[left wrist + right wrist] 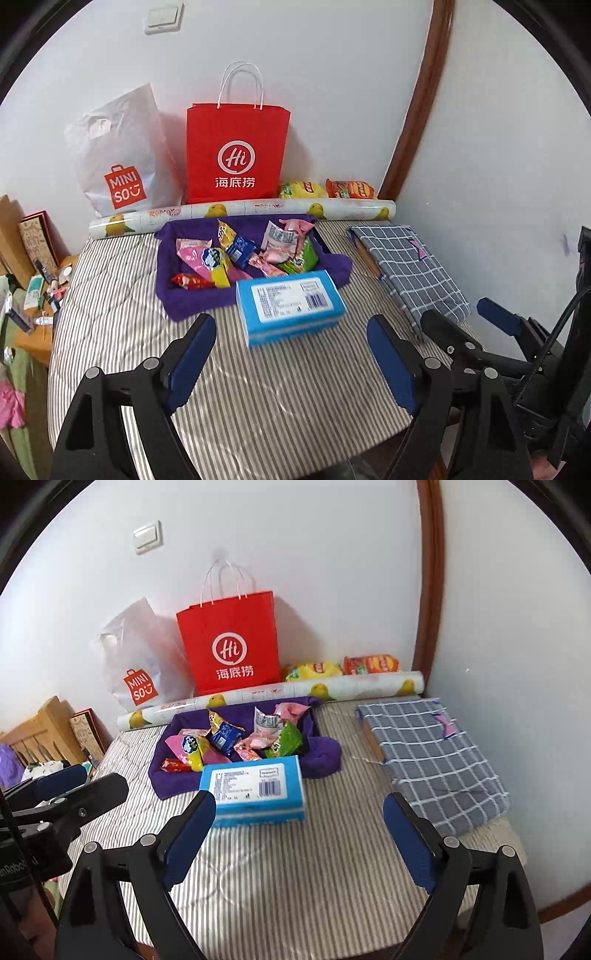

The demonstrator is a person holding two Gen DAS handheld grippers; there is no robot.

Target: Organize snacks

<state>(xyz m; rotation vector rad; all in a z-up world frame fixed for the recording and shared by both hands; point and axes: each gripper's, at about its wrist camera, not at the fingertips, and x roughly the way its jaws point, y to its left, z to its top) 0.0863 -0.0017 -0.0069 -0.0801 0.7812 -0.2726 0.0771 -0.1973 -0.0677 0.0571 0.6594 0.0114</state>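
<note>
Blue box (290, 306) lies on the striped bed, straight ahead of both spread, empty tongs, left tongs (291, 354) and right tongs (299, 834); its long axis runs left-right. Snack pile (240, 254) sits on the purple cloth just behind it; neither tongs is clearly nearer.

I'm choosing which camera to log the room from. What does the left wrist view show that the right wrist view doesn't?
Only the left wrist view shows the cluttered side table with small bottles and tubes, plus the right gripper seen from the side.

Only the right wrist view shows the wooden headboard and the left gripper from the side.

Both show the blue box, the purple tray of snack packets, the red bag, the white bag and the checked cloth.
</note>
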